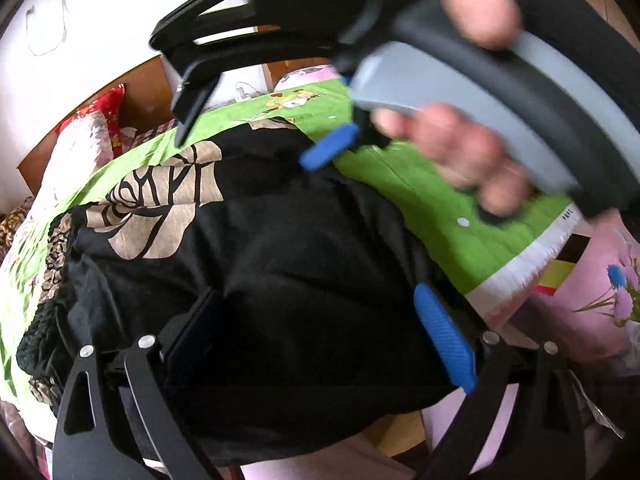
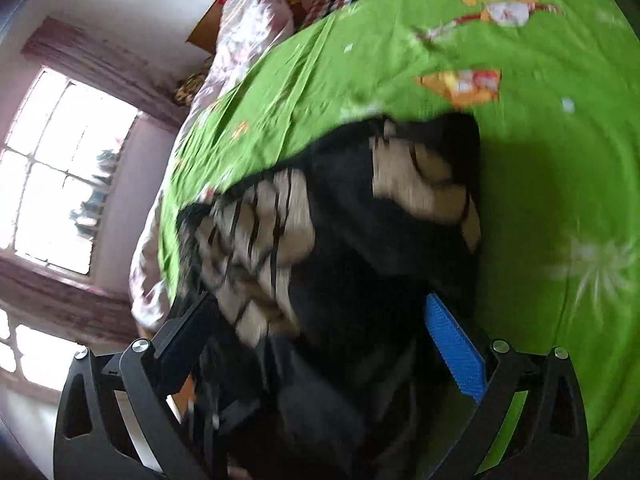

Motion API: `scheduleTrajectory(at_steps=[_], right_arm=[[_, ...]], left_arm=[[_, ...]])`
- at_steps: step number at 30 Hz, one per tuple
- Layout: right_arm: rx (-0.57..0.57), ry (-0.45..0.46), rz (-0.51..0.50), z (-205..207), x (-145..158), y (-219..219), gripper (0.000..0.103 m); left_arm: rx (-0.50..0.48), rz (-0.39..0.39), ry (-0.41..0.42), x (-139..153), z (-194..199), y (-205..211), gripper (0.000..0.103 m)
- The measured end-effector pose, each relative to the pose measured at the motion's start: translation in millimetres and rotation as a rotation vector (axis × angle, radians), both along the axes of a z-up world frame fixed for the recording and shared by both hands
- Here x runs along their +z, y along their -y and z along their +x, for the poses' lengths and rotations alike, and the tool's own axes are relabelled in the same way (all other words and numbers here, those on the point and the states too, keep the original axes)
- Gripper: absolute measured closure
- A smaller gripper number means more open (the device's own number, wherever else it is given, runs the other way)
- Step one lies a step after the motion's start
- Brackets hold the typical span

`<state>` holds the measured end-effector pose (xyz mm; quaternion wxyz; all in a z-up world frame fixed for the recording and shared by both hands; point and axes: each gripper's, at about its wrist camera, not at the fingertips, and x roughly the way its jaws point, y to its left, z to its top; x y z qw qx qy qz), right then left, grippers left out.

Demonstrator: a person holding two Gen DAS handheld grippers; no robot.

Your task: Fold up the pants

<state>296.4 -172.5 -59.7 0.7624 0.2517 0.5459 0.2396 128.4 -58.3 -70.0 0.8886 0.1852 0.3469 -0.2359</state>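
Observation:
The black pants (image 1: 248,248) with beige flower prints lie bunched on a green bedspread (image 1: 432,208). My left gripper (image 1: 320,336) stands wide open, its jaws spread on either side of the near edge of the fabric. The right gripper (image 1: 256,136), held by a hand, shows open at the top of the left wrist view, above the far end of the pants. In the right wrist view the pants (image 2: 360,232) lie between the spread jaws of my right gripper (image 2: 320,340); the image is blurred.
The green bedspread (image 2: 540,160) has cartoon prints and lies on a pink floral sheet (image 1: 600,296). Pillows and a red cushion (image 1: 108,112) sit by the wooden headboard. A window (image 2: 60,168) is at the left in the right wrist view.

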Motion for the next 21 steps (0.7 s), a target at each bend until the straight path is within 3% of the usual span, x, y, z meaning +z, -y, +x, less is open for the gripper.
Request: scheduleTrajectory(at_steps=[6,12,14,17,21], right_arm=[[-0.014,0.057,-0.102,40.2,-3.9,-31.5,0.004],[0.041,0.059,-0.020,65.2,6.2,-24.4,0.004],[0.036,0.110,0.057,55.2,25.8,-4.9,0.004],[0.033,0.161,0.081,36.5,47.9,15.3,0.004],[0.098,0.122,0.106,1.7,44.7,24.4,0.004]], left_arm=[[-0.020,-0.006,-0.007,-1.0,-3.4,-4.1,0.007],[-0.033,-0.016,-0.006,1.8,-2.9,-10.3,0.007],[-0.032,-0.031,0.013,7.6,-5.2,-12.8,0.007],[-0.029,-0.080,0.020,18.2,-6.5,-17.5,0.007],[-0.038,-0.068,0.026,18.4,-9.0,-13.3,0.007]])
